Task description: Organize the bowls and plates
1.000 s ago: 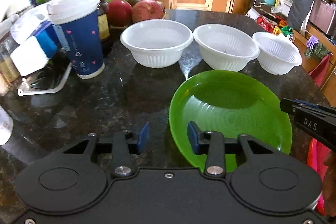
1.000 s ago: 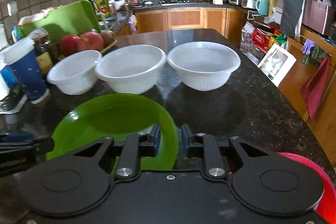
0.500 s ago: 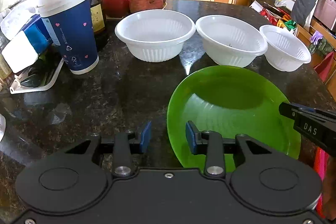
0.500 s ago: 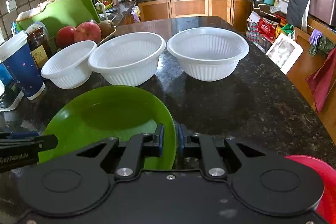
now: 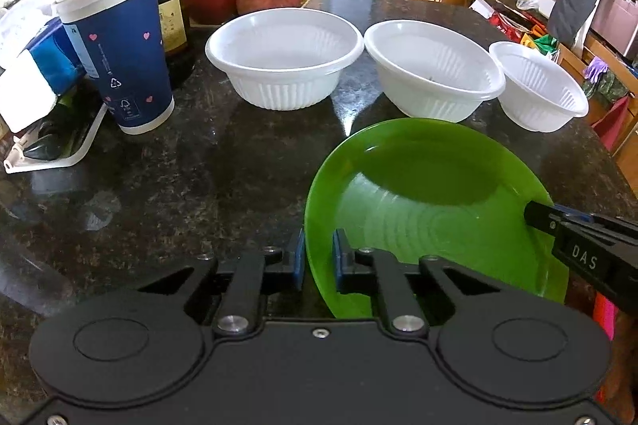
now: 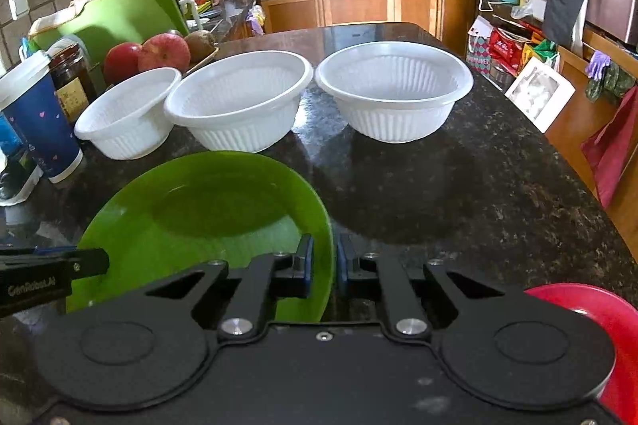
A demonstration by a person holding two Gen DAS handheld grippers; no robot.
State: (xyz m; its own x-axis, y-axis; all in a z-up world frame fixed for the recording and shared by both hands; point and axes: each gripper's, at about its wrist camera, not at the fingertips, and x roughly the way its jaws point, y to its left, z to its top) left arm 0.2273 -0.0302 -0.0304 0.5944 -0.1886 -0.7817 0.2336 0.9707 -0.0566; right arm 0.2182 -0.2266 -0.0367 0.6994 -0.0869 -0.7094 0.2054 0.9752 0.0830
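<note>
**A:** Where's your green plate (image 5: 434, 213) relative to the bowls?

**B:** Just on the near side of the middle white bowl (image 5: 432, 74), close to it but not touching. That bowl is your landmark: the large white bowl (image 5: 285, 60) sits to one side of it, the small white bowl (image 5: 538, 84) to the other, all three in a row on the dark countertop (image 5: 179, 178).

**A:** And your tools?

**B:** Both clamped on the plate. Your left gripper (image 5: 318, 257) has its blue pads pinched on the plate's left rim; your right gripper (image 6: 323, 265) pinches the opposite rim. So you hold the plate across its width, one hand at each side, both pointing toward the middle bowl.

**A:** Is it off the counter?

**B:** You can't tell for certain. In the left wrist view the gripped edge looks tipped up, but whether the far edge rests on the stone is unclear.

**A:** What does the coming move turn on?

**B:** Probably the red plate (image 6: 598, 337), which lies on the near side of the middle bowl too, but off to the right of your right gripper. If the plates are to be stacked, you'd carry the green one rightward, so your right hand leads and is the nearer one.

**A:** Risk?

**B:** Uneven lift between your hands could twist the rim out of a pinch.
</note>
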